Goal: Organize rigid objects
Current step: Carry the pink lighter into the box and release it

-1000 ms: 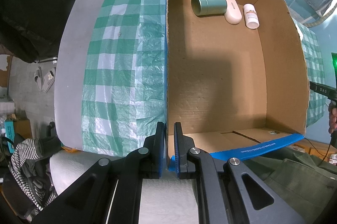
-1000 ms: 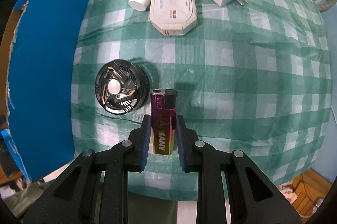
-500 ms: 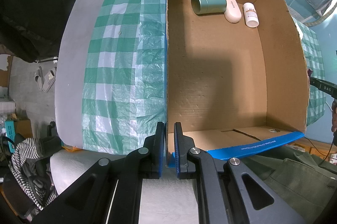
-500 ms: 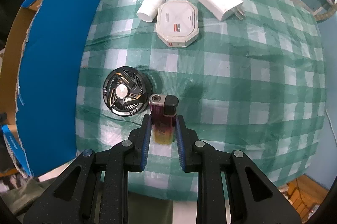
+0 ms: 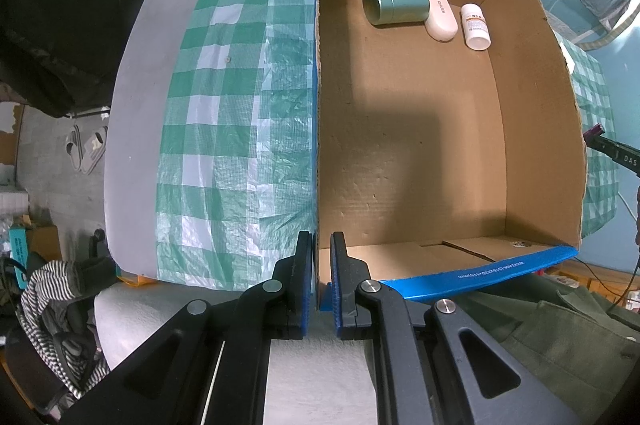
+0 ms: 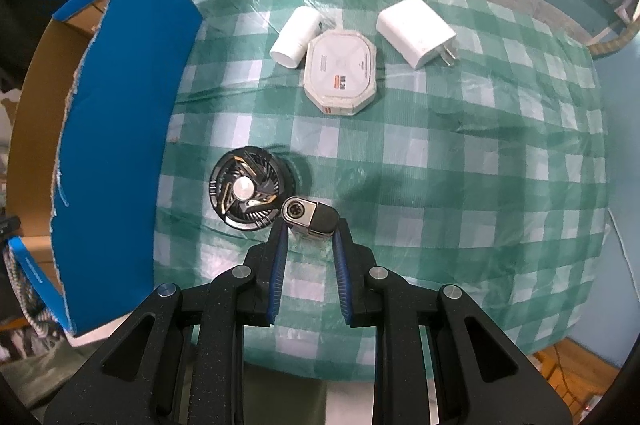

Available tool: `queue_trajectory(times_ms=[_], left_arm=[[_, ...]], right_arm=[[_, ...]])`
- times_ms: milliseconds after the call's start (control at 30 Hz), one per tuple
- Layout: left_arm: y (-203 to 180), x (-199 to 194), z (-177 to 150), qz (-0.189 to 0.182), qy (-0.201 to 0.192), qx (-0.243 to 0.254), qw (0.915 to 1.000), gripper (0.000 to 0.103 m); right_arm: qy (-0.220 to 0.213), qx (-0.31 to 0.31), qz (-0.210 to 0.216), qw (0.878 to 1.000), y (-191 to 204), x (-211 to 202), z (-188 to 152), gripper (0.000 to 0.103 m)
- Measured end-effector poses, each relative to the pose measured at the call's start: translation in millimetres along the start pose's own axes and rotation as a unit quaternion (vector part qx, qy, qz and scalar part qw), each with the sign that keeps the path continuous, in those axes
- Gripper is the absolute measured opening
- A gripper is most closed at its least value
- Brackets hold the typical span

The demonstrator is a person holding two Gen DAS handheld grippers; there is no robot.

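Note:
My right gripper (image 6: 310, 225) is shut on a purple lighter (image 6: 310, 215), held off the checked cloth and seen end-on, metal top toward the camera. Just left of it and lower down lies a black round fan (image 6: 246, 194). In the left wrist view my left gripper (image 5: 321, 257) is shut on the left wall of the open cardboard box (image 5: 536, 129), near its front corner. A green tin (image 5: 396, 5), a white case (image 5: 440, 14) and a white bottle (image 5: 474, 26) lie at the box's far end. The lighter's tip (image 5: 593, 132) shows past the box's right wall.
On the cloth beyond the fan lie a white bottle (image 6: 298, 36), a white octagonal box (image 6: 341, 71) and a white charger (image 6: 416, 31). The box's blue outer wall (image 6: 120, 129) stands at the left. Slippers (image 5: 86, 149) and striped clothing (image 5: 44, 289) are on the floor.
My right gripper has risen with the lighter, which left the cloth and now hangs end-on. The left gripper and the box have not moved.

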State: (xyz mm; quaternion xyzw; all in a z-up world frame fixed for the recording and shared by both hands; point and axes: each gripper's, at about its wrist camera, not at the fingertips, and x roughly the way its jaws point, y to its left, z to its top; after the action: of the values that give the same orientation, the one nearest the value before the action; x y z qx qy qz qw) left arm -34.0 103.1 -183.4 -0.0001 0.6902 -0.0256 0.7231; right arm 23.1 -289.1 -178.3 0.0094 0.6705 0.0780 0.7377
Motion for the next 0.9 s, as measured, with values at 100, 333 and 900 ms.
queue_trajectory(times_ms=[100,333,900], left_arm=[[0.2,0.0,-0.7,0.000,0.000,0.000,1.0000,0.008],[0.3,0.0,-0.6,0.000,0.000,0.001,1.0000,0.008],[0.9,-0.9,-4.3,-0.002,-0.002,-0.002,1.0000,0.008]], right_arm=[[-0.005,-0.004,0.001,1.000,2.9,-4.5,2.0,0.021],[-0.018,-0.017,0.006,1.000,8.2,-22.1,15.7,0.021],[-0.069,-0.091,0.028,0.993,66.9,-68.6,74.8,0.021]])
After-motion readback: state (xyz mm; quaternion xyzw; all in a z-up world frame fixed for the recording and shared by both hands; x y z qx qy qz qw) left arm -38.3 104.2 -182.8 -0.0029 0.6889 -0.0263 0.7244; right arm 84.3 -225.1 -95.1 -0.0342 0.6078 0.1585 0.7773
